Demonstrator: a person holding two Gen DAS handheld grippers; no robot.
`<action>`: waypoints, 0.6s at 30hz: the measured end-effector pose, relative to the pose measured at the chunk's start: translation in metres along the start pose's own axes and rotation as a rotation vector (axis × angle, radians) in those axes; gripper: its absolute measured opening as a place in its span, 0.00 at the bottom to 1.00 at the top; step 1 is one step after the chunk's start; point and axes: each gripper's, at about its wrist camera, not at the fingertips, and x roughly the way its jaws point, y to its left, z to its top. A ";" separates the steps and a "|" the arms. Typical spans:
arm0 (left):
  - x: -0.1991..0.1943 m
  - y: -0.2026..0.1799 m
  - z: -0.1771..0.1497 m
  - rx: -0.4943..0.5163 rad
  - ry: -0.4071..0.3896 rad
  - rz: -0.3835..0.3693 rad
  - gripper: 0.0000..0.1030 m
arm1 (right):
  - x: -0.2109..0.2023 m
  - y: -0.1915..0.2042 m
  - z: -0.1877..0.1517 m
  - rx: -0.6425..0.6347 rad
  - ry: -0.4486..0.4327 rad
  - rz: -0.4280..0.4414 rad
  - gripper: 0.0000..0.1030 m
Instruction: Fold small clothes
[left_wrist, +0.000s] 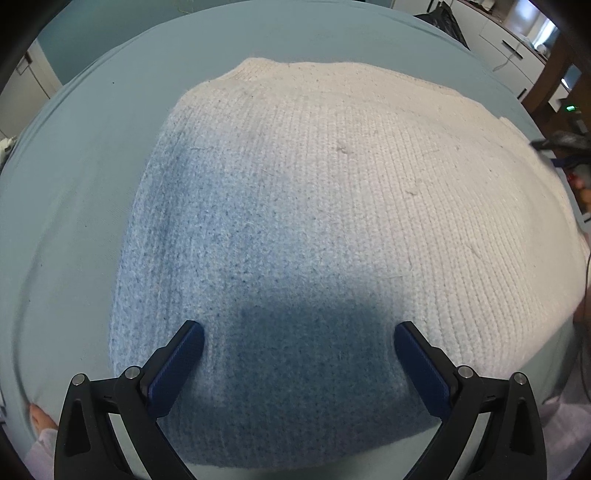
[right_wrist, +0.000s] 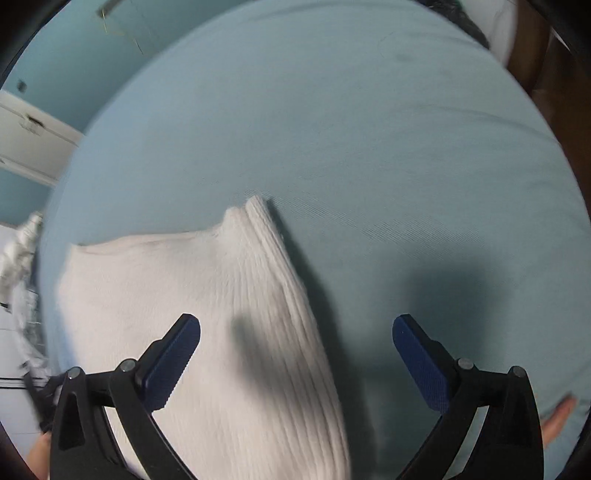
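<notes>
Two grippers we held spread, gripping nothing: left gripper (left_wrist: 299, 341) over cream-and-blue knitted sweater (left_wrist: 332, 221), right gripper (right_wrist: 296, 334) above its ribbed edge on pale-blue sheet (right_wrist: 351, 129).

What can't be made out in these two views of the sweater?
- Sweater: near edge cut off behind the left gripper in the left wrist view; full outline not shown.
- Sweater's ribbed edge: motion-blurred in the right wrist view; layers underneath hidden.
- Right gripper: whether its open fingers touch the fabric is unclear.
- Room beyond the bed: warped, too small.
</notes>
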 end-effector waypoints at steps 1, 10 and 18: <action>-0.002 0.003 0.002 -0.002 -0.001 0.003 1.00 | 0.017 0.007 0.004 -0.022 0.019 -0.059 0.99; -0.050 0.016 0.043 0.016 -0.161 0.188 1.00 | -0.010 0.019 -0.011 0.191 -0.235 -0.383 0.99; 0.005 -0.038 0.095 0.135 -0.064 -0.043 1.00 | 0.027 0.188 -0.101 -0.302 -0.094 -0.022 0.99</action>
